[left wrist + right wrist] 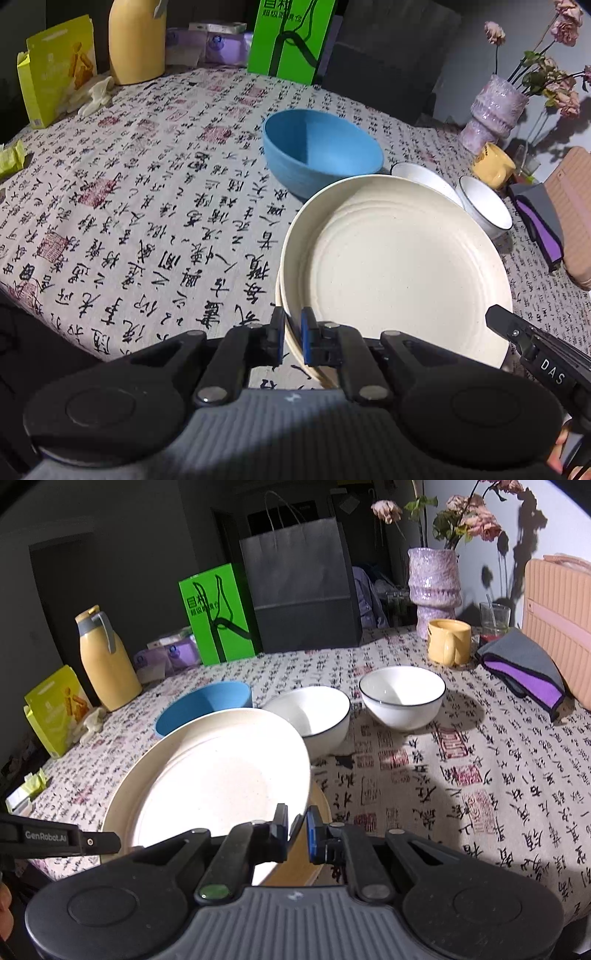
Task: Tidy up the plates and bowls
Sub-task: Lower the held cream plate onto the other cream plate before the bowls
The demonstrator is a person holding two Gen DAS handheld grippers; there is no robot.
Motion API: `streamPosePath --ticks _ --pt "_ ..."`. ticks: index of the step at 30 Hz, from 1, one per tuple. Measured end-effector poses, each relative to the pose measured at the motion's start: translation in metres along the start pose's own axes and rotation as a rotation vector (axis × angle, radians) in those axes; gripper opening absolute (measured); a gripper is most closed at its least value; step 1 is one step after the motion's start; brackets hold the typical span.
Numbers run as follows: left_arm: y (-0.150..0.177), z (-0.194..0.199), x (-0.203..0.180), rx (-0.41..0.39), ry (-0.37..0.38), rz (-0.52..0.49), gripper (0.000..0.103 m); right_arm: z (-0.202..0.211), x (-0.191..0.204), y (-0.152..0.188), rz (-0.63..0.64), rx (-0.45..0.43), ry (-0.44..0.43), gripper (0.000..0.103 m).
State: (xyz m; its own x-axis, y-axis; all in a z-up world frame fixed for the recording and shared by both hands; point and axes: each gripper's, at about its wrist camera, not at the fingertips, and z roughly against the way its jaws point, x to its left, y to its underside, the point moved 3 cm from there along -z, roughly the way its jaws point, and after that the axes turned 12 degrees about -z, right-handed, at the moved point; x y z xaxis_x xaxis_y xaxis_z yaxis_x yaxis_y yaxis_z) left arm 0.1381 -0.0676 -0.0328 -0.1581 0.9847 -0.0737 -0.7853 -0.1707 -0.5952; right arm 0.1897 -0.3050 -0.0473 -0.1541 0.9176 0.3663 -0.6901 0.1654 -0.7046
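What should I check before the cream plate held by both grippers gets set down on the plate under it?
1. Left gripper clamped on the round cream plate's rim: ok.
2. Right gripper clamped on the opposite rim: ok.
3. Tan plate lies directly beneath: ok, though mostly hidden.
4. Held plate level: not ok, it tilts.
5. Blue plastic bowl and nearest white black-rimmed bowl clear of the plate's far edge: cannot tell.
6. Plates already touching: cannot tell.
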Motion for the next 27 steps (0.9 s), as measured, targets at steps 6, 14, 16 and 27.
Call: streamPosePath --ticks 6,14,16,27 --pt "0.006 -0.013 -0.001 0.027 0.0 -0.004 0.009 -0.01 -0.006 0.007 -0.002 0.022 0.019 0.01" --pt "0.007 -0.018 -0.006 0.019 -0.018 -0.026 0.009 -0.02 -0.008 0.013 0.013 0.039 0.055 0.01" --pt "0.007 -0.019 -0.008 0.015 -0.024 -0.035 0.009 -0.021 -0.007 0.014 0.023 0.037 0.066 0.01" --pt "0.005 -0.024 -0.014 0.015 -0.076 -0.093 0.01 -0.031 0.003 0.021 0.116 0.03 0.146 0.011"
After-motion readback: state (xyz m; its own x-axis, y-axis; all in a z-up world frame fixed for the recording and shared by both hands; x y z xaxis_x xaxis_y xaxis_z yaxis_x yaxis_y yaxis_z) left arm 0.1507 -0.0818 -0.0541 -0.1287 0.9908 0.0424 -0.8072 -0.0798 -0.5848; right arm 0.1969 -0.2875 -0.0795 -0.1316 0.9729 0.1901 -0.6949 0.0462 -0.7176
